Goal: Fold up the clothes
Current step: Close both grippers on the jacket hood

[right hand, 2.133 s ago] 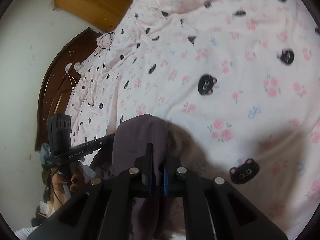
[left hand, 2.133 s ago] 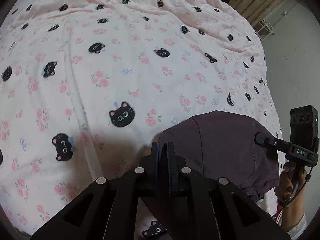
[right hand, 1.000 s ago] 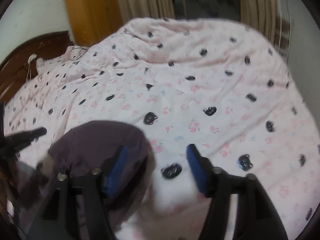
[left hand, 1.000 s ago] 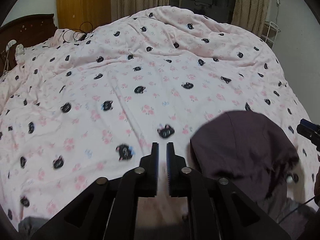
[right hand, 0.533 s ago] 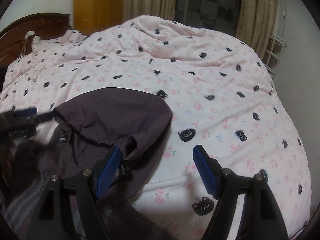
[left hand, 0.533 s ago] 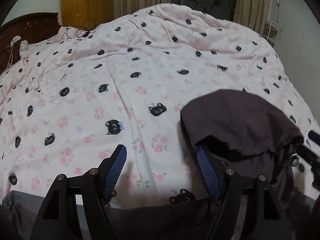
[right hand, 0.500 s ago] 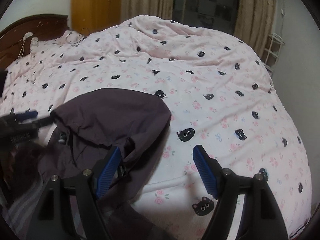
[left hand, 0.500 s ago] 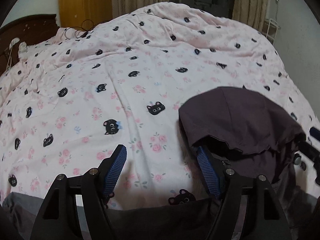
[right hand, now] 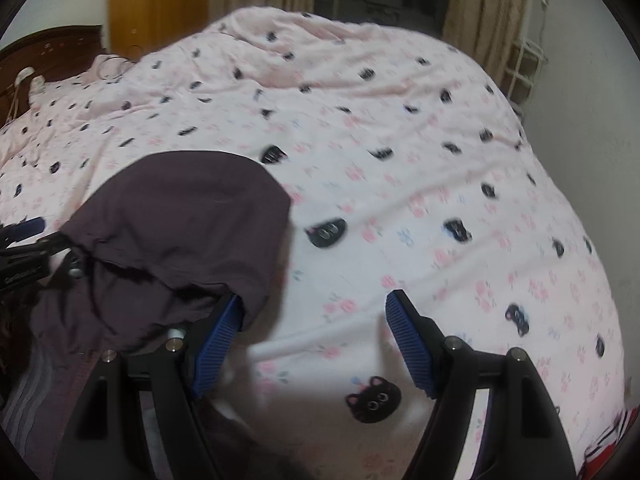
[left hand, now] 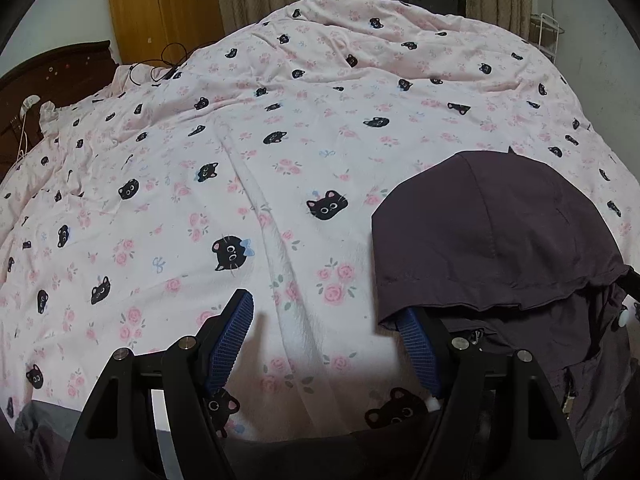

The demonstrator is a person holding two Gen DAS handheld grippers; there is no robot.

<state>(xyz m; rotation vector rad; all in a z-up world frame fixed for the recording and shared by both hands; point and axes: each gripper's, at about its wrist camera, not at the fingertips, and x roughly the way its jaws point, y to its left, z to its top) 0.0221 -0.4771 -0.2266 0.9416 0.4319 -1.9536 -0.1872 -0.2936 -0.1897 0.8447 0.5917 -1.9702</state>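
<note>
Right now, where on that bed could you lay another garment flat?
Most of the pink cat-print quilt lies bare, from the dark purple garment across to the headboard. The near edge is crowded with that garment.

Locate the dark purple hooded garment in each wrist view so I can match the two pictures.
Left wrist view: the dark purple hooded garment lies at lower right, its hem draped over the blue pad of the right-hand finger.
Right wrist view: the garment lies at centre left, its edge by the blue pad of the left-hand finger.
Shared landmark: the orange-brown wooden wardrobe behind the pink cat-print bedspread.
</note>
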